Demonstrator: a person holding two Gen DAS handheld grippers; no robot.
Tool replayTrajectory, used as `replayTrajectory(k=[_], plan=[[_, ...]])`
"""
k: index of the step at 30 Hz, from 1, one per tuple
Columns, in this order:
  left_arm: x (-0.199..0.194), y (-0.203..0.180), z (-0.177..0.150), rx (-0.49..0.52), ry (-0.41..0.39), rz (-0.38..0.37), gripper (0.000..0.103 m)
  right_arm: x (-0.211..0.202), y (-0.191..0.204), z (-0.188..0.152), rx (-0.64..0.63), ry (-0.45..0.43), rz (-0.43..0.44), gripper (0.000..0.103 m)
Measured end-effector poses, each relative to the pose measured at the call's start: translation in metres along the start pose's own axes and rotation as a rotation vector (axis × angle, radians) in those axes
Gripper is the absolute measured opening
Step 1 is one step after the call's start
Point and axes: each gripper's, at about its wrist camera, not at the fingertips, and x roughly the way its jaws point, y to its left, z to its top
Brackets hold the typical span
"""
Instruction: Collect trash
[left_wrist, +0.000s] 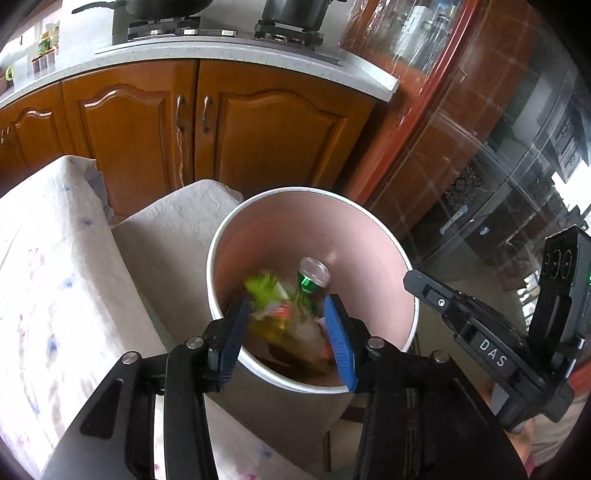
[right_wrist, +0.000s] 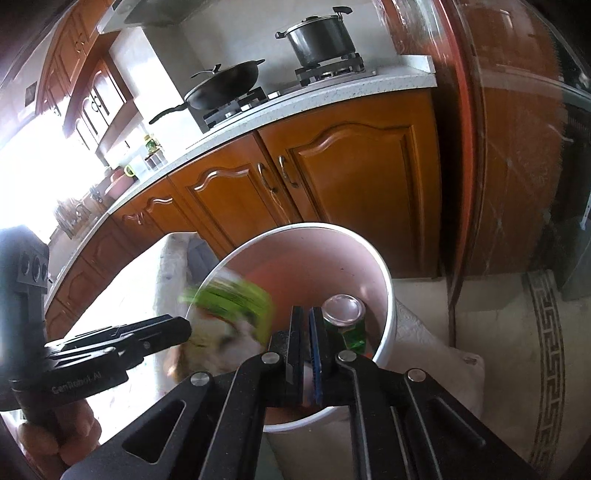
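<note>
The left tongs (left_wrist: 288, 332) hang released above the pink bin (left_wrist: 369, 236), their blue pads apart. Between and below them a green-and-yellow wrapper (left_wrist: 266, 291) shows as a blur, apparently loose inside the bin's mouth. The right tongs (right_wrist: 304, 339) are clenched on nothing. Farther in, a green can (left_wrist: 314, 275) lies against the bin wall. Beyond stand wooden cabinets (left_wrist: 236, 125).

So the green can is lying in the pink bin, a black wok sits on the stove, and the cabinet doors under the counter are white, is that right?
Not quite. The cabinet doors under the counter are orange-brown wood, not white; the right wrist view shows this clearly. The rest holds: the green can lies in the pink bin, and a black wok sits on the stove.
</note>
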Motion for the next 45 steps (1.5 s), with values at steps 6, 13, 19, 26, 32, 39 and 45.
replayTrajectory(k=[6,13,19,26,32,39,45], plan=[[-0.008,0.006,-0.005,-0.011,-0.012,0.0,0.042,-0.005,-0.001,-0.001,0.024,-0.016,0.019,0.037],[-0.02,0.016,-0.014,-0.031,-0.025,0.007,0.046,-0.011,0.003,-0.005,0.037,-0.041,0.042,0.053],[-0.036,0.028,-0.025,-0.061,-0.045,0.016,0.057,-0.021,0.012,-0.013,0.042,-0.069,0.074,0.073],[-0.056,0.044,-0.046,-0.109,-0.071,0.034,0.067,-0.033,0.031,-0.023,0.029,-0.114,0.087,0.085],[-0.08,0.059,-0.066,-0.138,-0.11,0.057,0.075,-0.045,0.049,-0.039,0.028,-0.148,0.105,0.09],[-0.107,0.075,-0.09,-0.163,-0.158,0.093,0.077,-0.06,0.077,-0.055,-0.007,-0.195,0.129,0.096],[-0.128,0.088,-0.111,-0.185,-0.194,0.121,0.08,-0.075,0.101,-0.07,-0.049,-0.254,0.127,0.1]])
